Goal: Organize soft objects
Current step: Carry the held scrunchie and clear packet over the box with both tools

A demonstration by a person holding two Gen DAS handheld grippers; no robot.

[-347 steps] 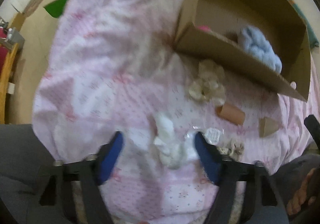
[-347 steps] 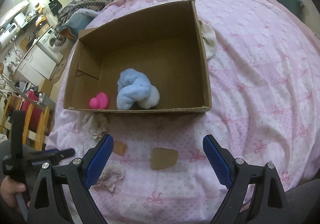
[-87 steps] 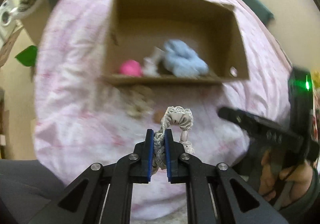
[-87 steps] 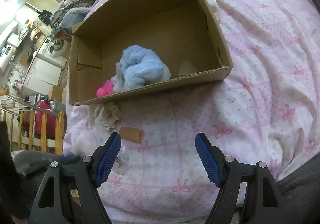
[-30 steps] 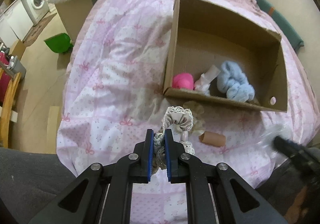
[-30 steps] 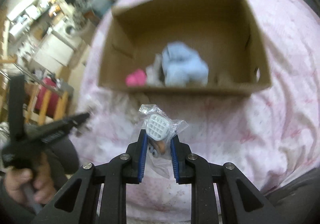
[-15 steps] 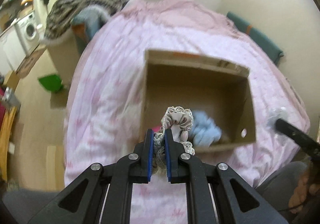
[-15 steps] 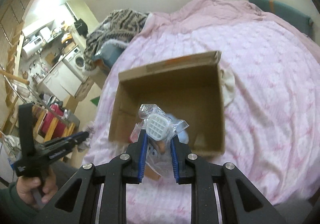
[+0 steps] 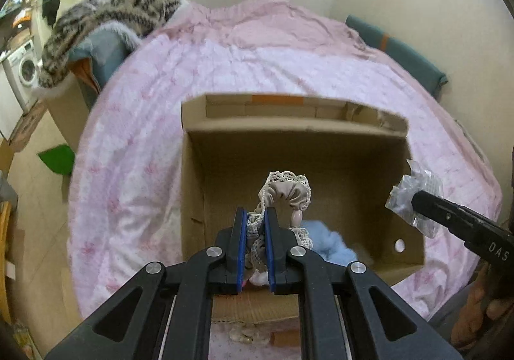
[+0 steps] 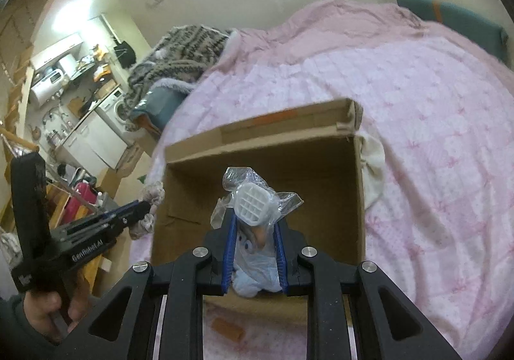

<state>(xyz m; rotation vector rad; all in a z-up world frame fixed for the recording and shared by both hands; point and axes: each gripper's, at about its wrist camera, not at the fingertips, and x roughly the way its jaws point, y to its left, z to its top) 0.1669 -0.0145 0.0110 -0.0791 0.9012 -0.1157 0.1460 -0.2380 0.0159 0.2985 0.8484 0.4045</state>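
Observation:
My left gripper [image 9: 256, 218] is shut on a beige lace-edged scrunchie [image 9: 284, 191] and holds it above the open cardboard box [image 9: 321, 138] on the pink bed. A light blue plush [image 9: 324, 239] lies on the box floor below it. My right gripper [image 10: 253, 226] is shut on a clear plastic packet [image 10: 252, 199] with a white gridded piece inside, held over the same box [image 10: 257, 148]. The packet also shows in the left wrist view [image 9: 414, 196] at the box's right wall. The left gripper shows in the right wrist view [image 10: 141, 207] at the box's left side.
A brown cardboard tube [image 10: 228, 329] lies on the pink bedspread [image 10: 433, 122] in front of the box. A cream cloth [image 10: 372, 164] lies against the box's right wall. A striped blanket [image 9: 109, 13] is heaped at the bed's far left. A teal cushion [image 9: 398, 54] lies far right.
Both grippers have risen and moved forward over the box with their loads still held. The box now sits closer beneath them.

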